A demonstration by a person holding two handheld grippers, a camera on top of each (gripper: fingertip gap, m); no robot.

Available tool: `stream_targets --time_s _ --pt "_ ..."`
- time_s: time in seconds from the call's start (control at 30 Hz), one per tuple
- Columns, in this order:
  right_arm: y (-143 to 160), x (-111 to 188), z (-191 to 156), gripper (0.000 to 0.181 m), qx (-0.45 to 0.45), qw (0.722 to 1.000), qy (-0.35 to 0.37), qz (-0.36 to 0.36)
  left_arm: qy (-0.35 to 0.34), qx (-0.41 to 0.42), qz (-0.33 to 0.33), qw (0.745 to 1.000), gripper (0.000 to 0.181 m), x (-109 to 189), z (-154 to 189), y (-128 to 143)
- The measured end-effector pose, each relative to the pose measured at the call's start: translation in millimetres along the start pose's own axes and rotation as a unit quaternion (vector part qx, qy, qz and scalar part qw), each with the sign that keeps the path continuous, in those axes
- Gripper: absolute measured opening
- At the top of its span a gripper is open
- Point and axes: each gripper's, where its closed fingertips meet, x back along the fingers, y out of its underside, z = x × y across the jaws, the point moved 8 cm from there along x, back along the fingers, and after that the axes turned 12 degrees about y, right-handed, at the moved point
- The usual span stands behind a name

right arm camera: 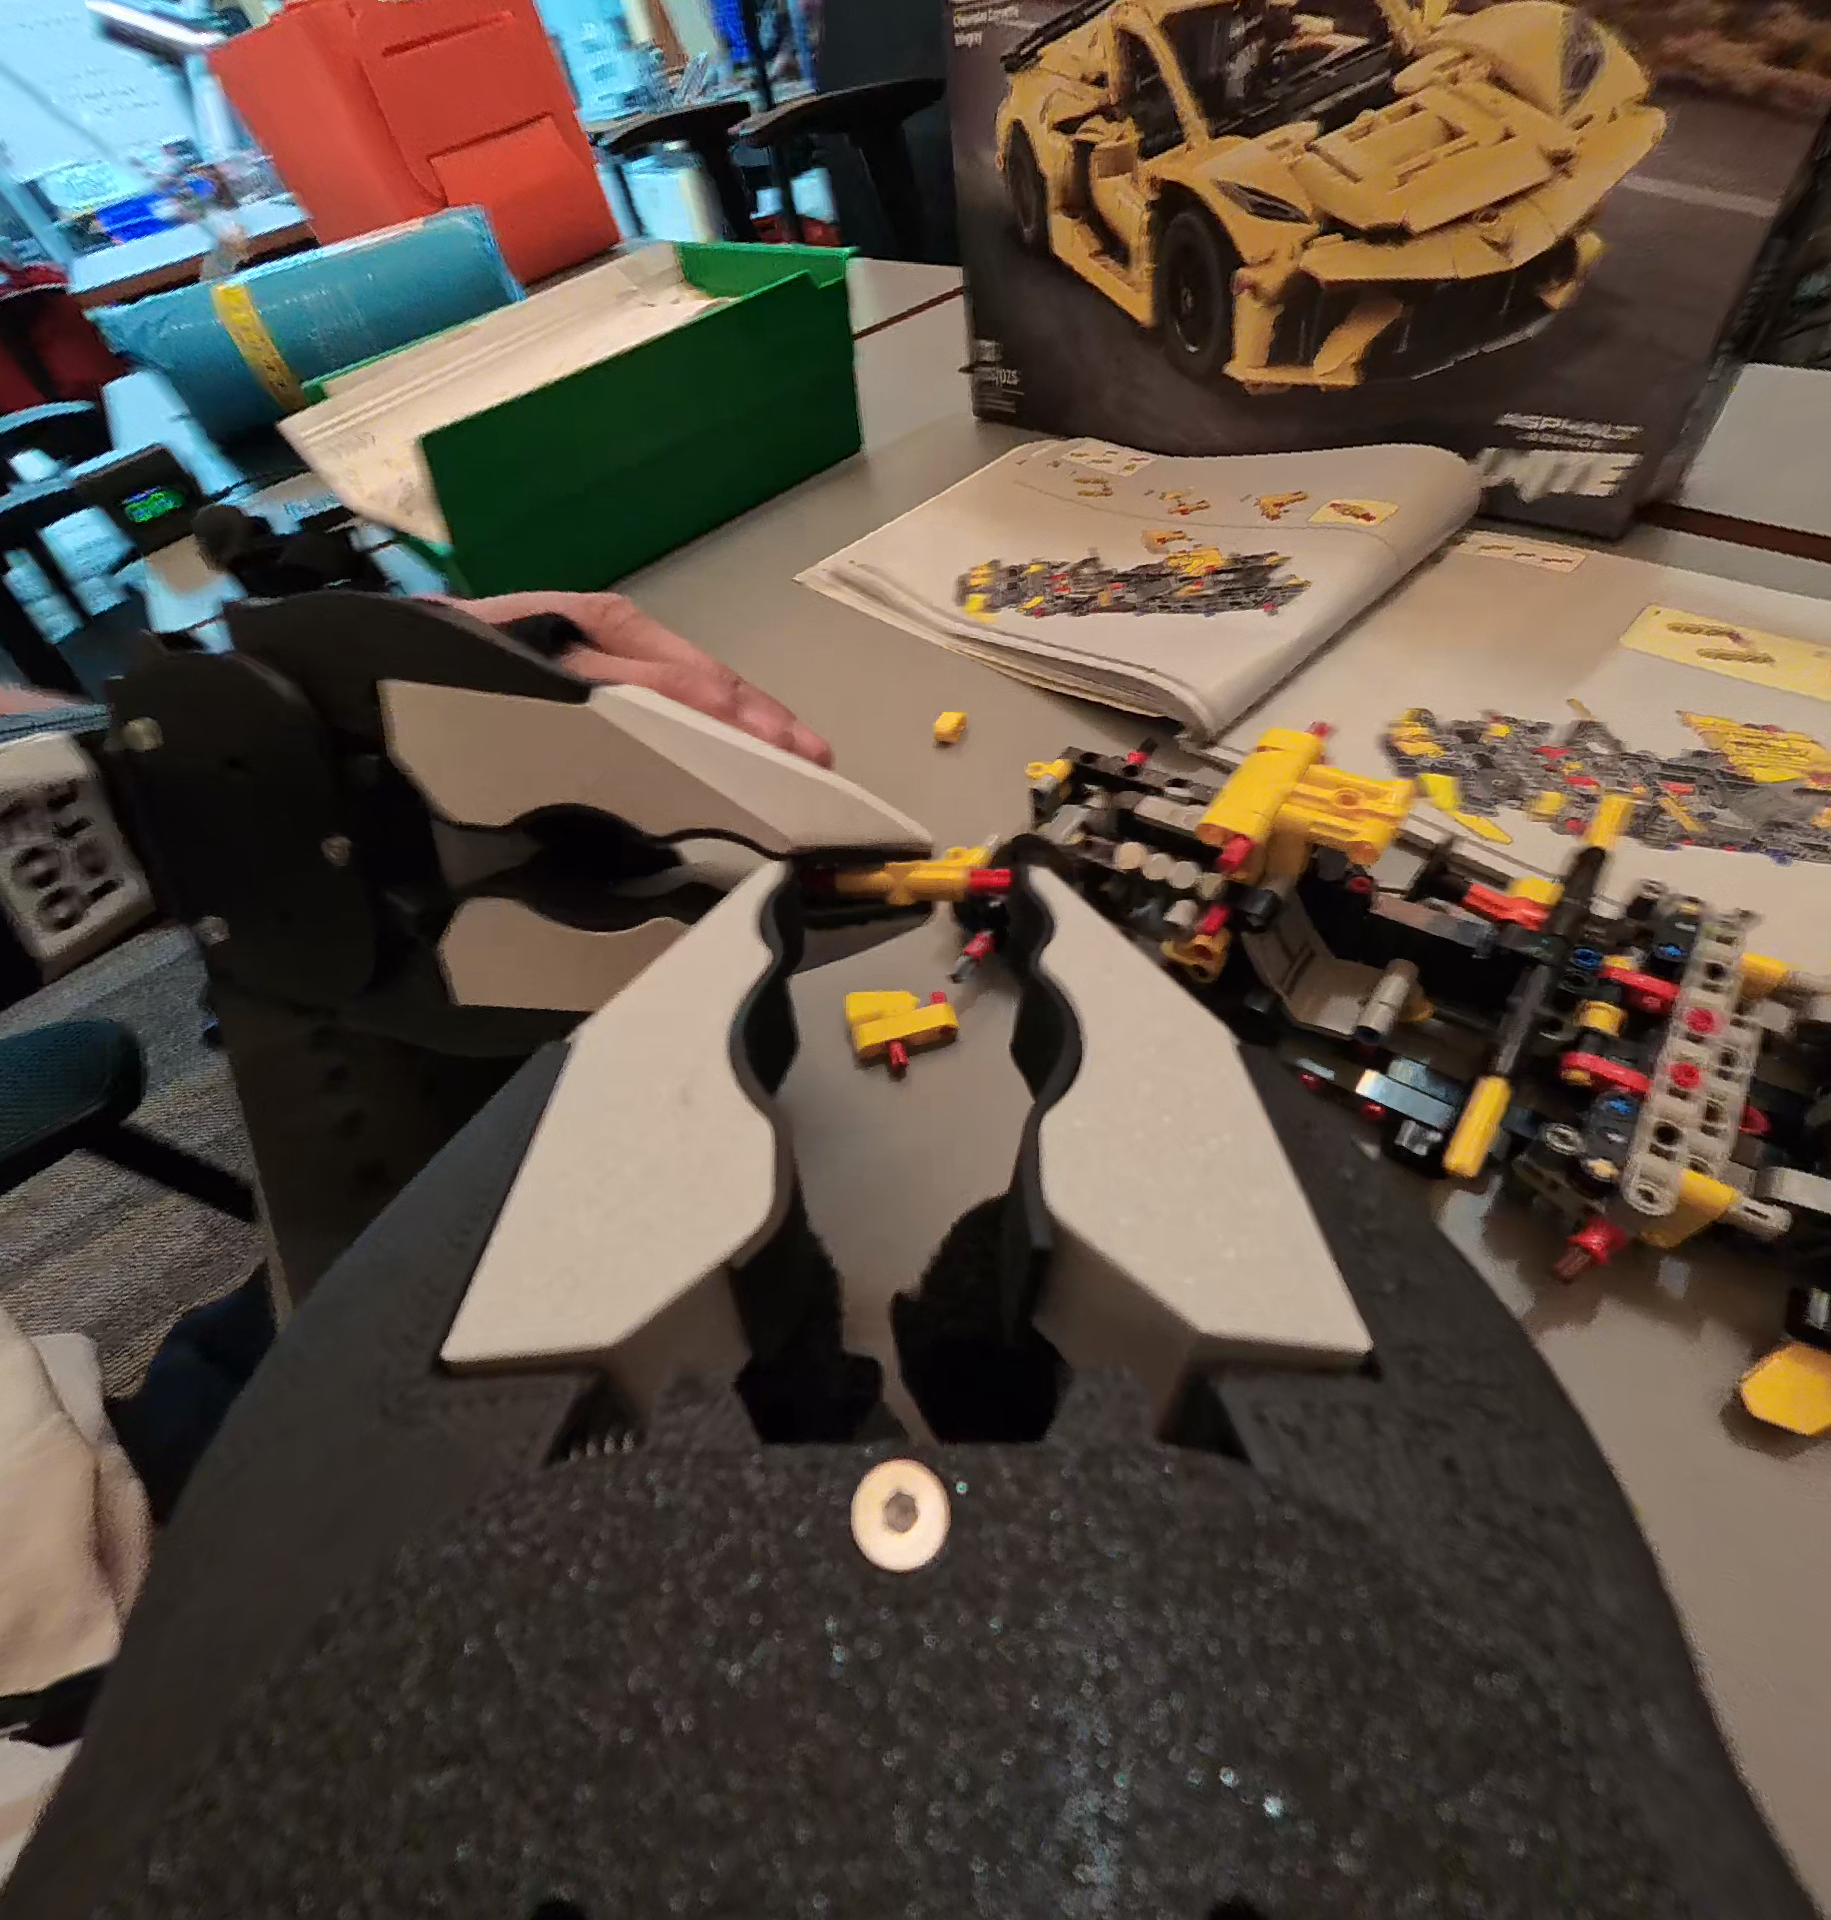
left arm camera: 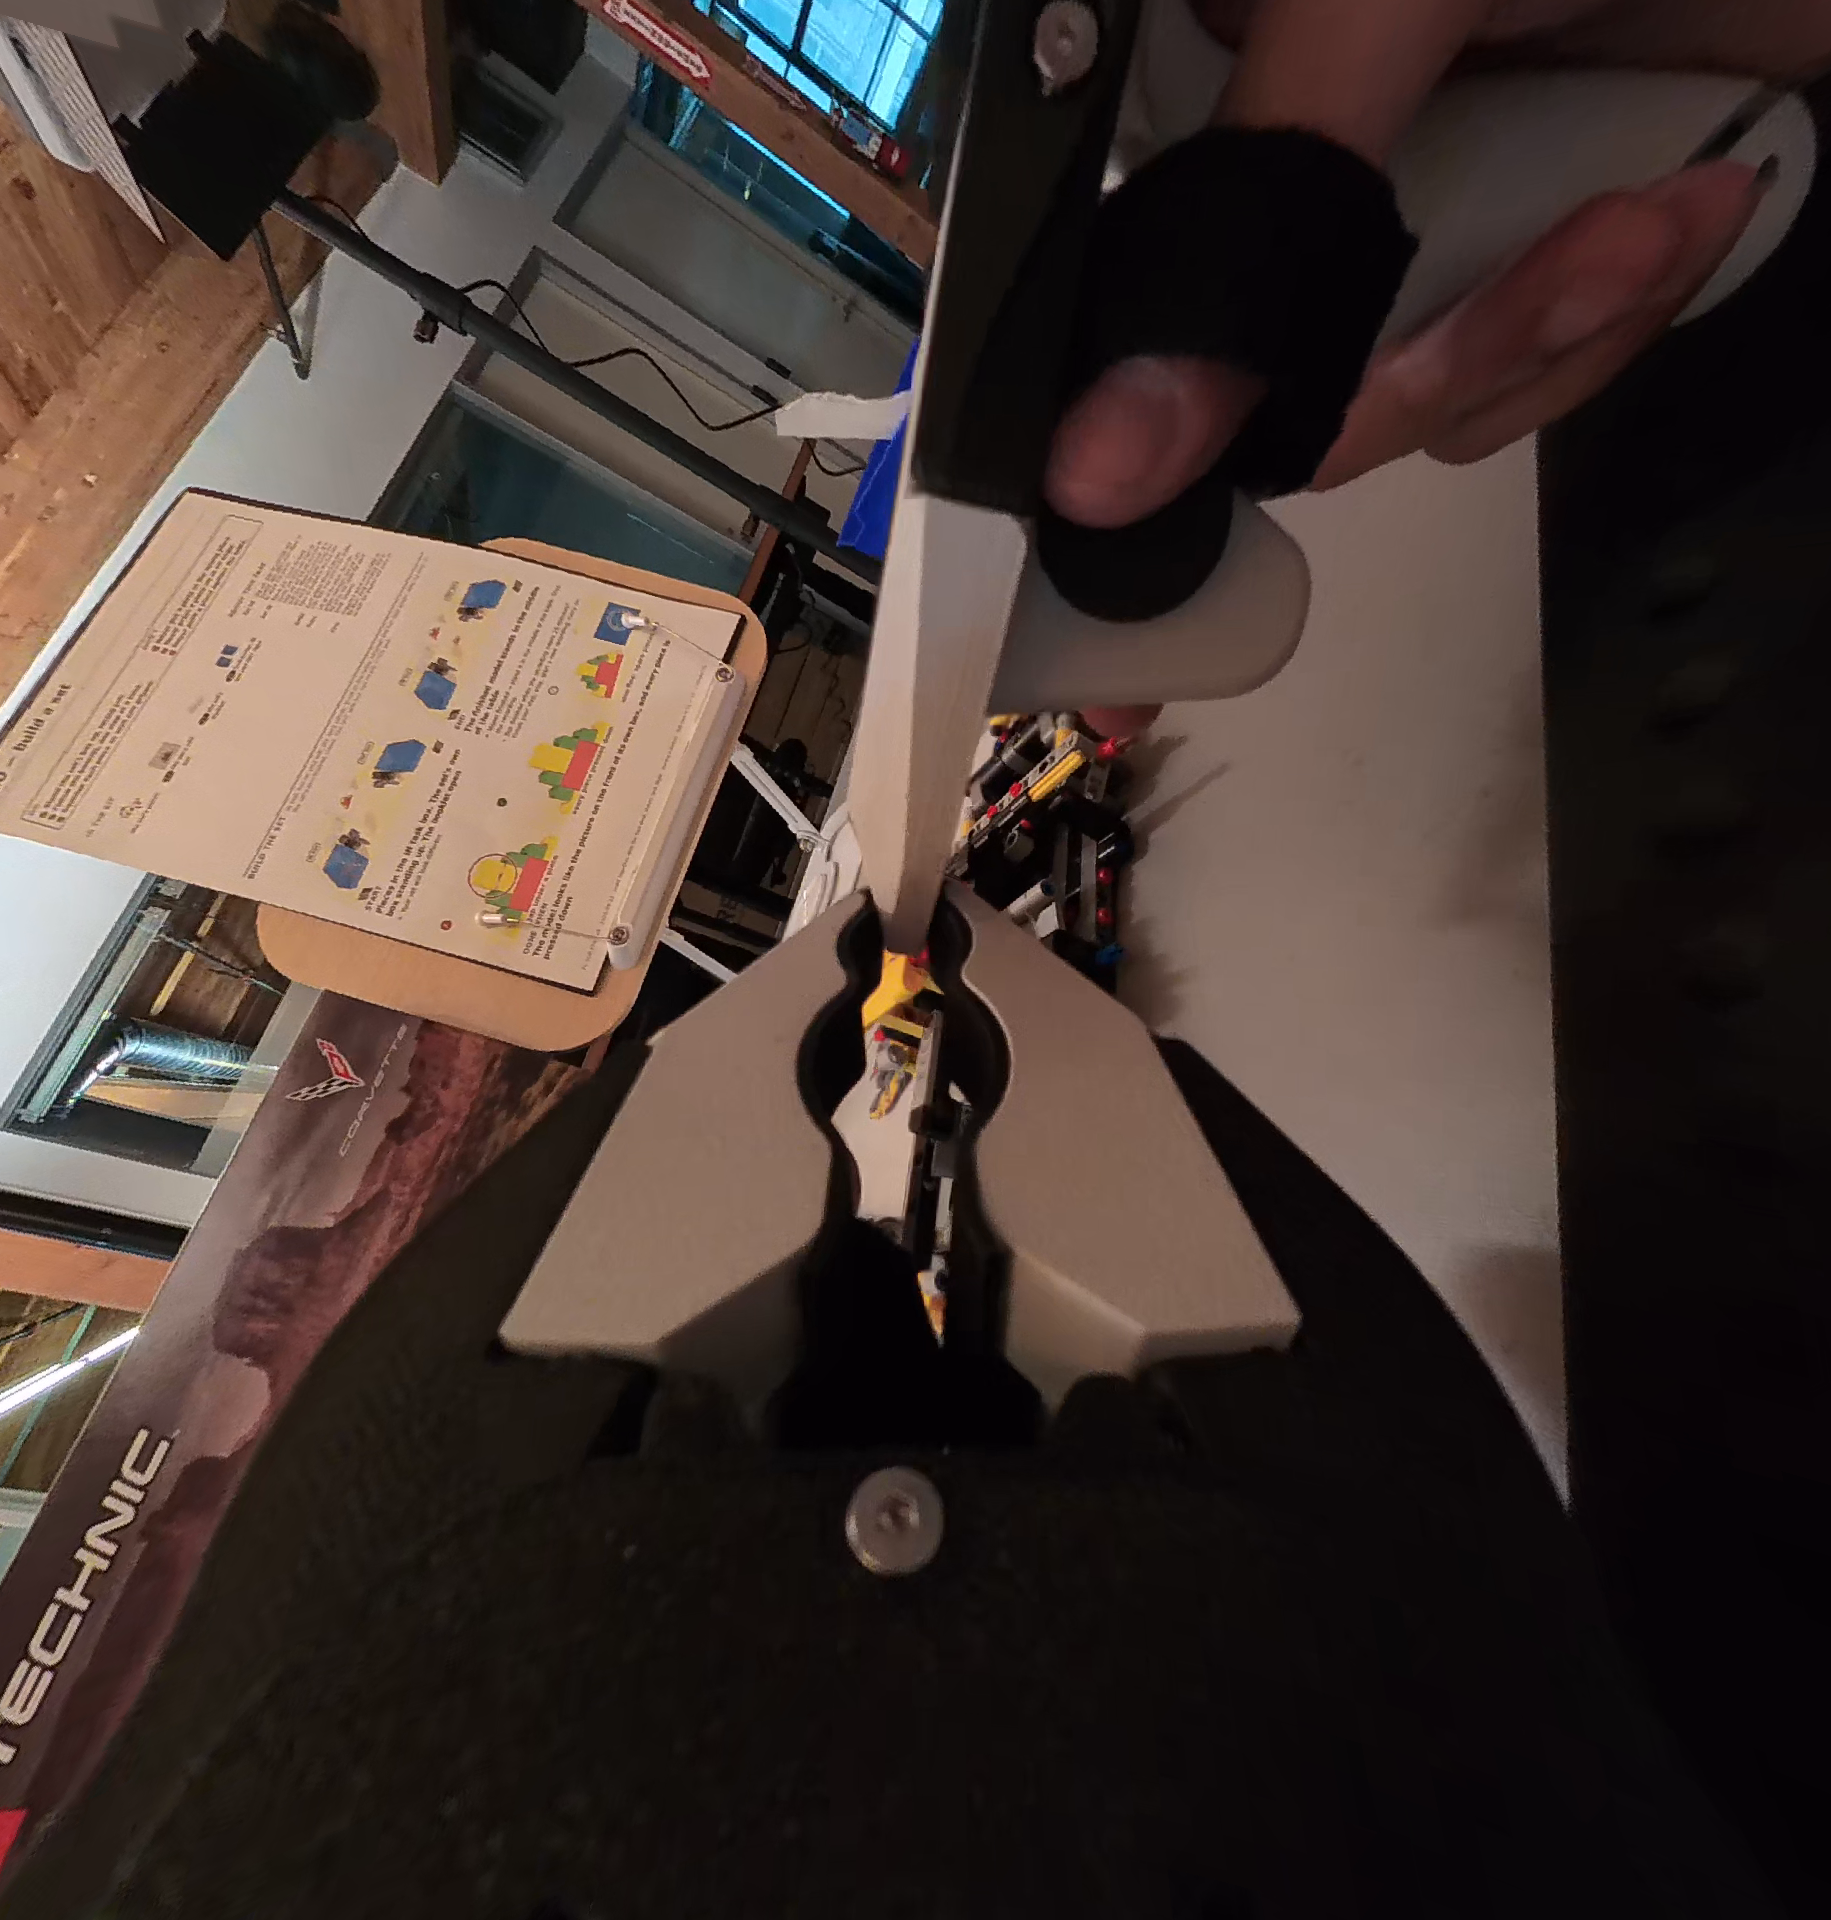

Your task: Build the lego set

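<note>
My left gripper (left arm camera: 909, 925) is shut on a small yellow Technic piece with a red pin (left arm camera: 895, 992). In the right wrist view the left gripper (right arm camera: 859, 868) comes in from the left and holds that piece (right arm camera: 916, 878) out level above the table. My right gripper (right arm camera: 911, 894) is open, with the held piece between its fingertips. One of its fingers (left arm camera: 921, 727) reaches down to the left gripper's tips. The half-built black, yellow and red chassis (right arm camera: 1410, 935) lies on the table to the right. It also shows in the left wrist view (left arm camera: 1056, 821).
A loose yellow piece with a red pin (right arm camera: 895, 1023) lies between my right fingers, and a tiny yellow piece (right arm camera: 949, 727) farther off. An open instruction booklet (right arm camera: 1150, 582), the set's box (right arm camera: 1358, 208) and a green bin (right arm camera: 630, 436) stand behind. A clipboard sheet (left arm camera: 371, 727) stands on the left. Left and right tips are no more than a few centimetres apart.
</note>
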Motion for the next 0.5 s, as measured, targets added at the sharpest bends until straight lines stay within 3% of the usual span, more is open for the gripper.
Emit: stream_targets --time_s 0.33,0.5 --pt "2.7 -1.3 1.1 0.038 -0.019 1.0 0.011 -0.006 0.011 0.015 -0.002 1.0 0.007 -2.7 0.0 2.0" --pt "0.5 -2.4 14.4 0.038 -0.092 0.995 -0.041 0.014 0.064 0.161 0.055 0.983 0.008 -3.9 -12.1 10.2"
